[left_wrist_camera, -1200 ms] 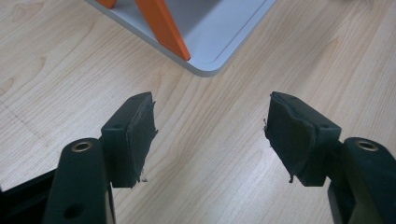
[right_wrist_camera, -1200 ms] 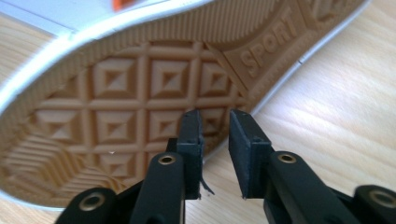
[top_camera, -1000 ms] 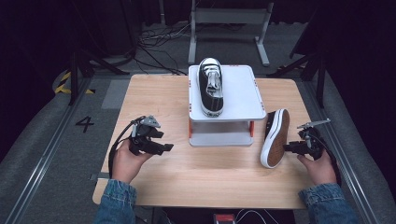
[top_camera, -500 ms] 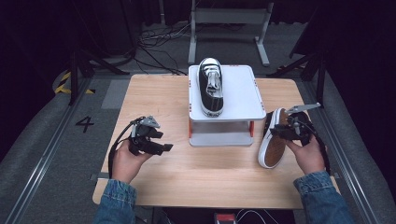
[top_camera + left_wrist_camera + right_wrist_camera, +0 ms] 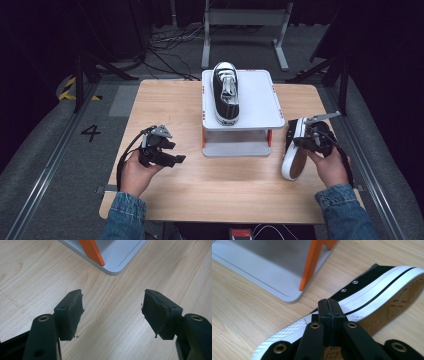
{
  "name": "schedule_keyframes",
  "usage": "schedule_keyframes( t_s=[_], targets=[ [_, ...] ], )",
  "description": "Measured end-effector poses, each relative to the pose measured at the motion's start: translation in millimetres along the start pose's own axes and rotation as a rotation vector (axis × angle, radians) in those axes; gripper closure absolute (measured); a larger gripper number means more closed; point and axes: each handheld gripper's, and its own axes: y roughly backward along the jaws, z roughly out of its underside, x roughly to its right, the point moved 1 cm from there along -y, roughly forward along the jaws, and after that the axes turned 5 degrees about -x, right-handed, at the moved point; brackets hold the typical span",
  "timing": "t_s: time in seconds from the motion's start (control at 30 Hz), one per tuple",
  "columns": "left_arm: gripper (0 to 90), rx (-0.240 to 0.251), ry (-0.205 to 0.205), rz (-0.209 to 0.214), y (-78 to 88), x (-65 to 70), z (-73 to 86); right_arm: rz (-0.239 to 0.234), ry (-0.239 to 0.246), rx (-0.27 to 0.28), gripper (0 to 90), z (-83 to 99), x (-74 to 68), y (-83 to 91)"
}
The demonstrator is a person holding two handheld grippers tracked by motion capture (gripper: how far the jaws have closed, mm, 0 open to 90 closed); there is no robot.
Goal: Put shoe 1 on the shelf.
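Two-tier white stand [image 5: 260,100] is carrying one sneaker [image 5: 226,92] on top. Second sneaker [image 5: 292,150], on its side right of the stand, is shifting closer as the right gripper [image 5: 329,305], jaws pressed together, is arriving against it, suggesting pairing. Left gripper [image 5: 112,311], left of the stand, is gaping wide, empty.

Black-and-white sneaker [image 5: 226,93] on the grey stand [image 5: 260,100] with orange legs [image 5: 312,263]; pale wood-grain table [image 5: 165,105].
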Motion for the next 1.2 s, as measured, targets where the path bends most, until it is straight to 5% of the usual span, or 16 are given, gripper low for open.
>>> schedule_keyframes(
  t_s=[0.13,0.23,0.33,0.57,0.73,0.97,1.0,1.07,1.2],
  targets=[
    [33.3,-0.004,0.0,0.005,-0.9,0.0,-0.3,0.073,-0.054,0.01,90.0,16.4,14.2,16.3],
    [33.3,-0.008,-0.002,0.003,-1.2,-0.1,-0.6,0.051,-0.118,0.013,90.0,34.3,30.7,28.3],
    [33.3,-0.004,-0.001,0.003,-2.1,0.4,-0.7,0.068,-0.131,0.008,90.0,42.1,35.6,32.7],
    [33.3,-0.013,0.004,0.005,-3.0,-1.1,0.2,0.162,-0.153,-0.095,90.0,69.0,48.5,36.9],
    [33.3,-0.017,0.006,0.003,-3.2,-0.6,0.4,0.132,-0.214,-0.139,89.9,89.7,64.7,32.8],
    [33.3,-0.018,0.007,0.001,-2.9,-1.5,2.3,0.157,-0.185,-0.056,69.5,63.2,67.8,43.4],
    [33.3,-0.018,0.01,0.001,-3.0,-1.6,2.9,0.15,-0.185,-0.03,59.2,48.2,70.8,40.7],
    [33.2,-0.018,0.012,-0.001,-3.0,-2.6,5.4,0.129,-0.185,-0.018,53.5,35.8,74.5,34.4],
    [33.2,-0.026,0.024,-0.008,-2.7,-4.2,11.4,0.141,-0.195,-0.076,50.9,18.6,81.7,13.3]
  ],
)
